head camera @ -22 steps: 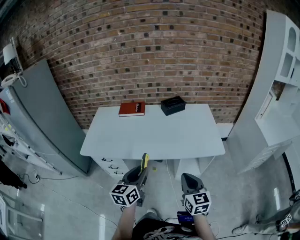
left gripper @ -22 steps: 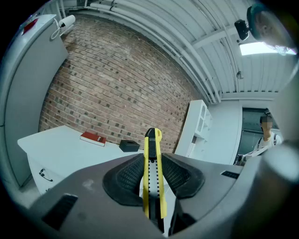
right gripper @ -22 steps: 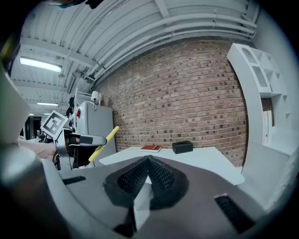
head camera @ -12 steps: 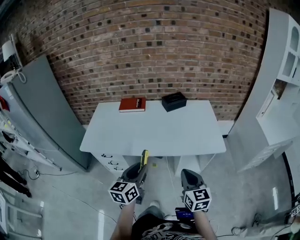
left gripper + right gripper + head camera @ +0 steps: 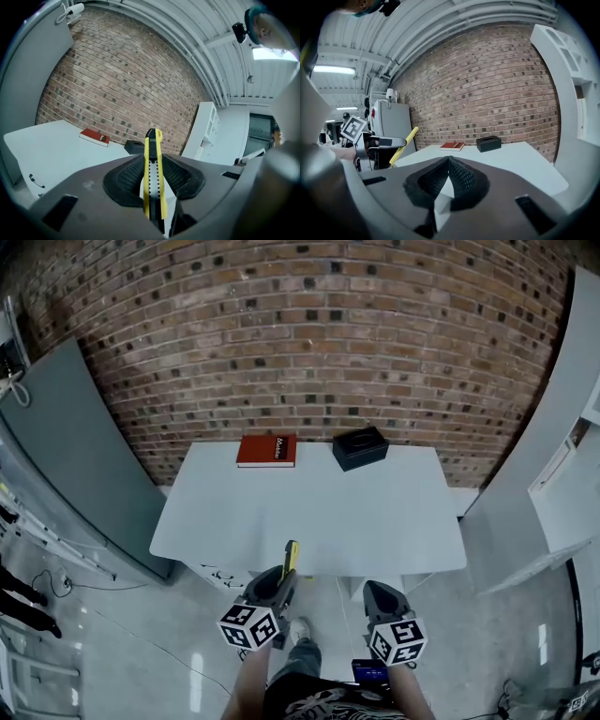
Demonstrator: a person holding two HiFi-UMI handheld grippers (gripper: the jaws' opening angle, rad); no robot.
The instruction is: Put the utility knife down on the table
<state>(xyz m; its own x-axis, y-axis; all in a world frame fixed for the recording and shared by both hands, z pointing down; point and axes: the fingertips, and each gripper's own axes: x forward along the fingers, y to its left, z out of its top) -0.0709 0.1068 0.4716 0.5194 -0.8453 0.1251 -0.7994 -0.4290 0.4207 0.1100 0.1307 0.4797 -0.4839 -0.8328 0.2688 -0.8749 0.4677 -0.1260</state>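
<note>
A yellow and black utility knife (image 5: 153,173) stands clamped between the pads of my left gripper (image 5: 152,180), its tip sticking out past the jaws. In the head view the knife (image 5: 290,561) pokes forward from the left gripper (image 5: 275,589), just short of the front edge of the white table (image 5: 309,521). My right gripper (image 5: 379,596) hangs beside it, in front of the table, with its jaws shut and nothing between them (image 5: 446,176). From the right gripper view the knife (image 5: 404,146) shows at the left, held slanting upward.
A red book (image 5: 266,451) and a black box (image 5: 360,447) lie at the table's far edge against the brick wall. A grey cabinet (image 5: 66,456) stands left of the table, a white shelf unit (image 5: 562,456) to the right. Drawers (image 5: 220,576) sit under the table's left.
The view has shifted closer to the table, which now looks larger. Both grippers keep their places in the picture, the knife still in the left one.
</note>
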